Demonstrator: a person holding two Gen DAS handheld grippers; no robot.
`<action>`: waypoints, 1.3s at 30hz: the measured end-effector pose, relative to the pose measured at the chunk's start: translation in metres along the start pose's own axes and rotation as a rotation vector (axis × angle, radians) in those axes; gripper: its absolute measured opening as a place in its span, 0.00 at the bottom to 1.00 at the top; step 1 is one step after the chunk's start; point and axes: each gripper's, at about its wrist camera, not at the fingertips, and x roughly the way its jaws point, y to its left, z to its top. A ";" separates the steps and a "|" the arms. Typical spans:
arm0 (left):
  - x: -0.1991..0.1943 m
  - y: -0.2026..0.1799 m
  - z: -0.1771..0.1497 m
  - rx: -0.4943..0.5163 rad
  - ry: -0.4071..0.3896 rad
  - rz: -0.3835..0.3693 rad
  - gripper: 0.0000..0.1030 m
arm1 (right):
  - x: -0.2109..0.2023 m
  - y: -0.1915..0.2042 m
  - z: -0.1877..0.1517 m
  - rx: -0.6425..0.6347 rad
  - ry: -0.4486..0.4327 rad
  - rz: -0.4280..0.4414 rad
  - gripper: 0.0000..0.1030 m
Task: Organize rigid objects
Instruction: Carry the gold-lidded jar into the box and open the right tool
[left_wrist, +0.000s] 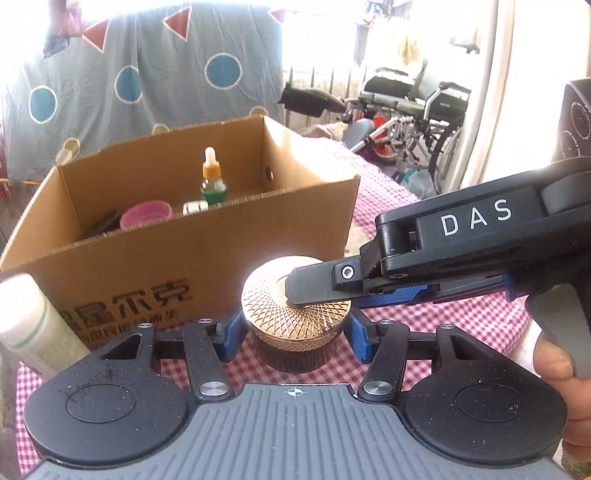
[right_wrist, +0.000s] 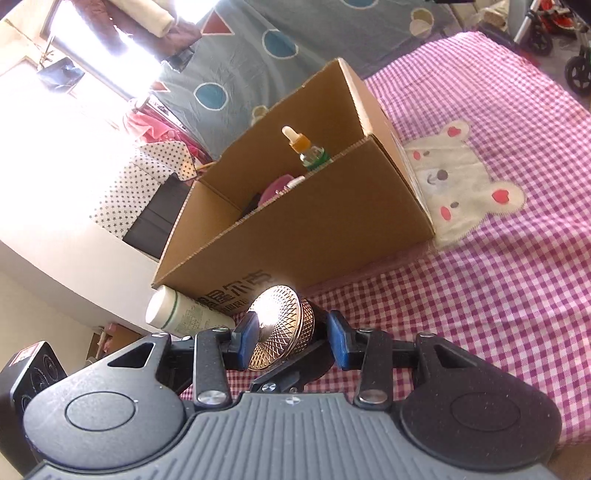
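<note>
A round dark jar with a rose-gold patterned lid (left_wrist: 295, 310) stands on the pink checked cloth in front of an open cardboard box (left_wrist: 207, 266). My left gripper (left_wrist: 293, 341) is open, one blue pad on each side of the jar's body, not clearly touching. My right gripper (right_wrist: 291, 339) comes in from the right, turned on its side, one finger lying flat on the lid (right_wrist: 280, 325) and the other below it. Its jaws straddle the lid's top and underside. The box (right_wrist: 332, 221) holds a dropper bottle (left_wrist: 212, 177), a pink cup (left_wrist: 146, 214) and a small white item.
A white tube-shaped bottle (left_wrist: 33, 325) lies on the cloth left of the jar, against the box front; it also shows in the right wrist view (right_wrist: 184, 314). A bear patch (right_wrist: 461, 177) marks the cloth right of the box. A wheelchair (left_wrist: 417, 110) stands behind.
</note>
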 end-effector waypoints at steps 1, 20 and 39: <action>-0.005 0.001 0.006 0.001 -0.017 0.005 0.54 | -0.005 0.009 0.007 -0.030 -0.019 0.010 0.43; 0.072 0.076 0.113 -0.272 0.052 -0.013 0.54 | 0.085 0.064 0.164 -0.303 0.147 -0.113 0.43; 0.133 0.099 0.111 -0.455 0.273 -0.054 0.54 | 0.144 0.053 0.175 -0.415 0.314 -0.258 0.43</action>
